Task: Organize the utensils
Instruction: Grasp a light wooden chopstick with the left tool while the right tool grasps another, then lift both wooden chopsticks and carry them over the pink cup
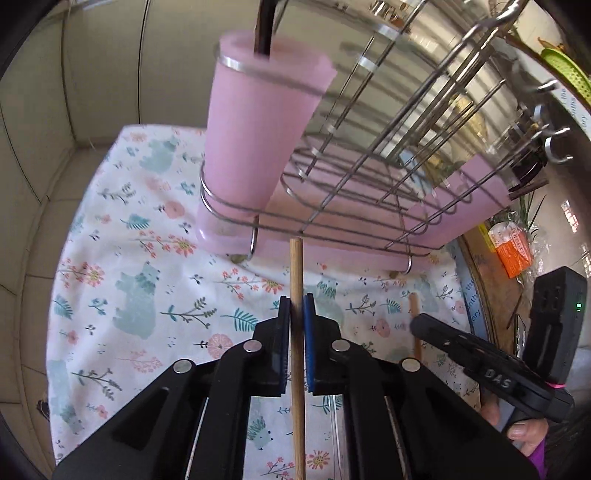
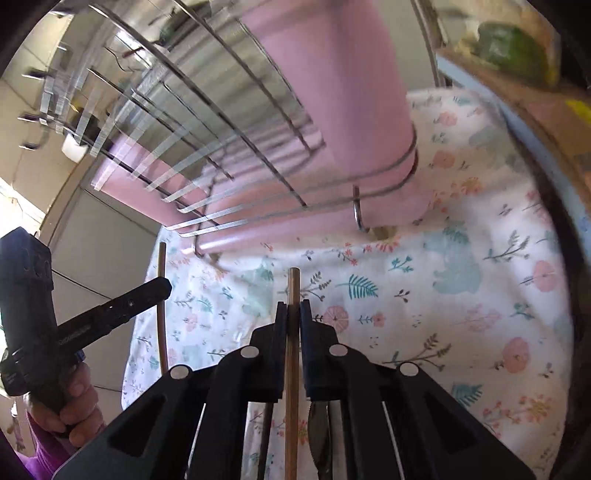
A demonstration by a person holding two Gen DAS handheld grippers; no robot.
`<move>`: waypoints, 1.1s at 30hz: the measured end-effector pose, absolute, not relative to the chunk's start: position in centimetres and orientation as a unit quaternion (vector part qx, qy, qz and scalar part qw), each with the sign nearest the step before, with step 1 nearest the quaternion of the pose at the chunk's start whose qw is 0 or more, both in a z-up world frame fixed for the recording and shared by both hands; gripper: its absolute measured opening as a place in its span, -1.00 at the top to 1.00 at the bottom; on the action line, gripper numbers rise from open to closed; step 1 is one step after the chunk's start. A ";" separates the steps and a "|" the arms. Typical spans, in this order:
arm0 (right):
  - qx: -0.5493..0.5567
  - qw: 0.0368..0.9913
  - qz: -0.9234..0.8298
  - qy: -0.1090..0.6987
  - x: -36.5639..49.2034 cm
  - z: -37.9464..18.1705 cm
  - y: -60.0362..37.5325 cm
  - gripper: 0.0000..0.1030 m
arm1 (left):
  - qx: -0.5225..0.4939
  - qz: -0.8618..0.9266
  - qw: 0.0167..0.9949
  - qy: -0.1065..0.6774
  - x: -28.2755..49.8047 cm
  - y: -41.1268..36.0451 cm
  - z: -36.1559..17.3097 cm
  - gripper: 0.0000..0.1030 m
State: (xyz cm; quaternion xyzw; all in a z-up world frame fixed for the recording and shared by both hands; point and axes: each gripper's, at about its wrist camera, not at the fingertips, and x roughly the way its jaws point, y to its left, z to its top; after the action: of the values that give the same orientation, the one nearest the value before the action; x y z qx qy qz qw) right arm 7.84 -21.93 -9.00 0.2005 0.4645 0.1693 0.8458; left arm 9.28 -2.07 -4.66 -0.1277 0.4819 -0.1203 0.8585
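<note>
In the left wrist view, the pink utensil cup (image 1: pixel 255 129) stands upper left of centre, hooped into the wire dish rack (image 1: pixel 369 177), with a dark utensil handle (image 1: pixel 264 29) poking out of its top. At bottom centre the left claw (image 1: pixel 296 306) is closed on a wooden chopstick (image 1: pixel 297 332), whose tip reaches toward the rack's pink drip tray (image 1: pixel 332 251). The floral cloth (image 1: pixel 129 277) covers the counter beneath.

In the right wrist view, the left claw (image 2: pixel 164 284) appears at the left edge with its chopstick (image 2: pixel 161 314). At bottom centre the right claw (image 2: pixel 293 306) grips a second wooden chopstick (image 2: pixel 293 350), pointing at the rack (image 2: pixel 221 129) and the pink cup (image 2: pixel 351 92) above.
</note>
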 end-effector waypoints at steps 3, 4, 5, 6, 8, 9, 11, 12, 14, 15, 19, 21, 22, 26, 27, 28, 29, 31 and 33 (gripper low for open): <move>0.203 0.865 0.169 0.427 6.5 -6.7 -22.7 0.87 | -0.128 -0.121 0.875 0.451 7.9 -1.7 -2.9 0.88; 0.203 0.870 0.167 0.418 6.2 -6.2 -23.0 0.87 | -0.126 -0.120 0.881 0.440 7.6 -1.7 -2.4 0.88; 0.204 0.875 0.165 0.407 5.8 -5.5 -23.3 0.87 | -0.125 -0.120 0.885 0.432 7.2 -1.6 -1.9 0.88; 0.204 0.880 0.165 0.396 5.3 -4.8 -23.9 0.87 | -0.122 -0.119 0.890 0.423 6.8 -1.3 -1.3 0.88; 0.201 0.891 0.159 0.375 4.7 -3.6 -24.2 0.87 | -0.109 -0.110 0.901 0.404 6.1 -1.2 -0.2 0.88; 0.201 0.895 0.158 0.367 4.4 -3.1 -24.4 0.87 | -0.103 -0.104 0.907 0.395 5.9 -1.2 0.3 0.88; 0.203 0.899 0.158 0.353 4.0 -2.3 -24.6 0.87 | -0.096 -0.097 0.914 0.382 5.5 -1.9 0.8 0.88; 0.202 0.902 0.157 0.346 3.8 -1.8 -24.7 0.87 | -0.093 -0.094 0.917 0.376 5.2 -1.9 1.3 0.88; 0.199 0.907 0.157 0.337 3.3 -1.1 -24.9 0.87 | -0.086 -0.084 0.924 0.363 4.7 -2.1 1.9 0.88; 0.196 0.909 0.155 0.333 3.2 -0.8 -24.9 0.87 | -0.083 -0.079 0.927 0.357 4.5 -2.3 2.1 0.88; 0.180 0.919 0.145 0.319 2.4 0.3 -24.7 0.87 | -0.076 -0.069 0.935 0.341 3.7 -2.4 2.9 0.88; 0.177 0.923 0.143 0.312 2.1 0.9 -24.5 0.87 | -0.071 -0.062 0.939 0.331 3.4 -2.5 3.3 0.88; 0.174 0.924 0.142 0.308 1.9 1.2 -24.4 0.87 | -0.069 -0.060 0.940 0.327 3.3 -2.6 3.5 0.88; 0.167 0.928 0.139 0.303 2.0 1.7 -24.0 0.87 | -0.071 -0.056 0.943 0.320 3.1 -2.5 3.9 0.88; 0.166 0.928 0.139 0.303 2.0 1.8 -23.9 0.87 | -0.070 -0.055 0.944 0.318 3.1 -2.5 3.9 0.88; 0.165 0.928 0.138 0.303 2.0 1.8 -23.8 0.87 | -0.070 -0.054 0.944 0.317 3.1 -2.4 3.9 0.88; 0.164 0.929 0.138 0.302 2.0 1.9 -23.8 0.87 | -0.070 -0.053 0.945 0.316 3.1 -2.4 3.9 0.88; 0.160 0.930 0.137 0.300 2.0 2.1 -23.6 0.87 | -0.069 -0.051 0.946 0.314 3.0 -2.3 4.0 0.88; 0.156 0.932 0.136 0.298 2.0 2.3 -23.5 0.87 | -0.069 -0.049 0.946 0.312 3.0 -2.2 4.0 0.88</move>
State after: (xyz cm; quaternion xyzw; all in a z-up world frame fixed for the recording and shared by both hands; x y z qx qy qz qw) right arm 1.99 -23.46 2.29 0.1563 0.2984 0.1360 0.9317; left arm 3.04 -2.25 4.05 -0.0687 0.3117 -0.0487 0.9464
